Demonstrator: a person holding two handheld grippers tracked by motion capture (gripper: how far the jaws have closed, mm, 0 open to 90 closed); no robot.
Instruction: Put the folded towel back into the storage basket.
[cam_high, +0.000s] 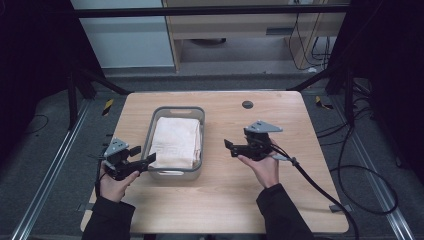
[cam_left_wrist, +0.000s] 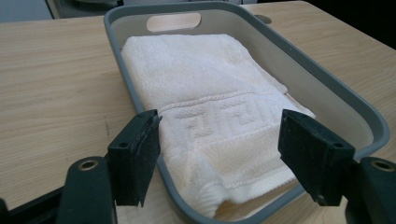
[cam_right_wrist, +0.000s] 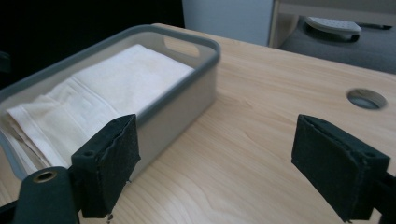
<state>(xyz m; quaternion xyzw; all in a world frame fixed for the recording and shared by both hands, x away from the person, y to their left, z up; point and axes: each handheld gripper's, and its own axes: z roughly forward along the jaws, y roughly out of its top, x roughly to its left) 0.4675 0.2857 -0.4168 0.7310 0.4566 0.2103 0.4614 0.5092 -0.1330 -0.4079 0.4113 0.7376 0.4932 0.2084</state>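
I see grey tub (cam_high: 198, 114) mid-table, folded white towel (cam_high: 175, 141) inside, my left gripper (cam_high: 141, 162) jaws wide at tub's 7 o'clock corner, my right gripper (cam_high: 229, 146) wide, 3 o'clock, apart.

The right gripper (cam_right_wrist: 215, 172) holds its jaws wide apart above the wooden table (cam_right_wrist: 261, 121). At left, a grey bin (cam_right_wrist: 187, 88) contains a folded white towel (cam_right_wrist: 107, 93). A round hole (cam_right_wrist: 367, 99), perhaps a cable port, lies far right.
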